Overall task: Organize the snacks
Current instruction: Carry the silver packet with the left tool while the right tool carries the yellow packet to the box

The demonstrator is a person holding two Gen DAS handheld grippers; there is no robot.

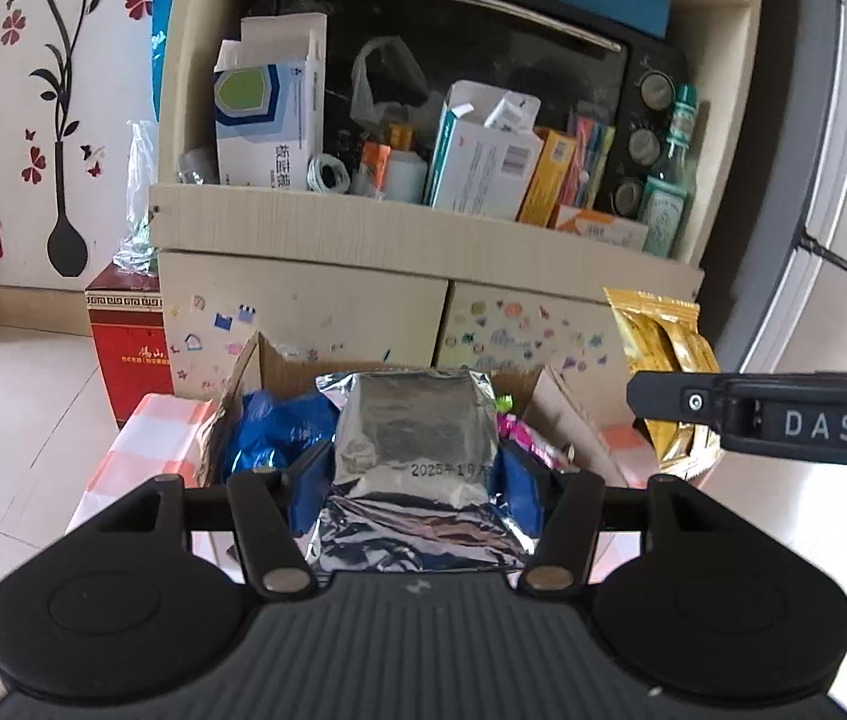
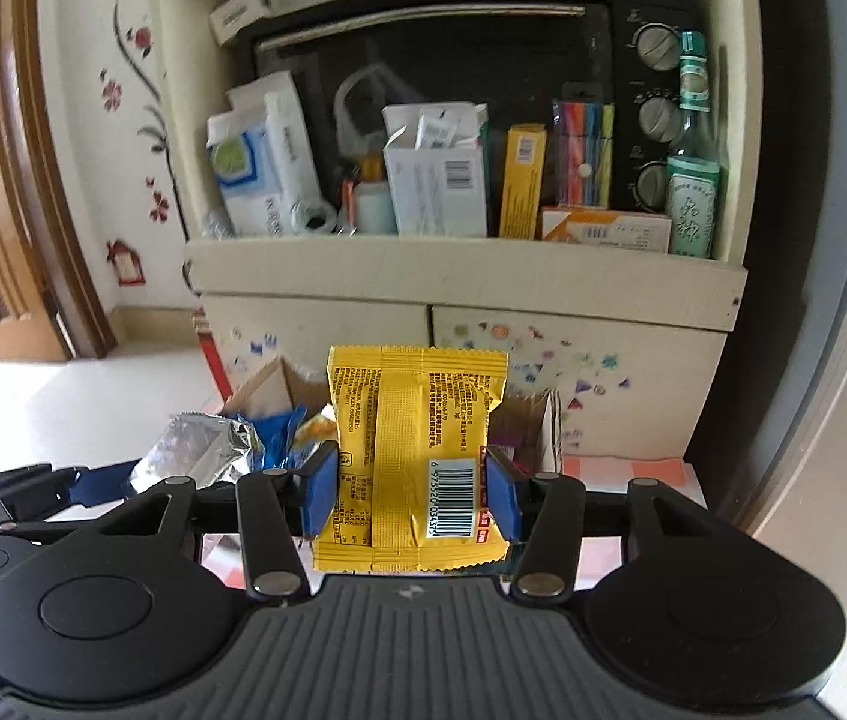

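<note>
A pink-checked tabletop (image 1: 147,450) carries an open cardboard box (image 1: 555,408) of snacks.

We see silver foil packet (image 1: 417,450), black date print. Yellow packet (image 2: 411,456), white barcode patch. Blue gripper pads (image 2: 321,492). Brown cardboard box (image 1: 561,414). Pink-white checked cloth (image 1: 147,450). Red box (image 1: 129,342). Cream cabinet (image 1: 303,228), coloured stickers on doors. Black oven (image 2: 453,60).

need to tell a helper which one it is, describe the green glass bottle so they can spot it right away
Look at the cream shelf unit holding the black toaster oven. At the shelf's far right end stands the green glass bottle, the tallest, only glass item beside cardboard boxes.
</note>
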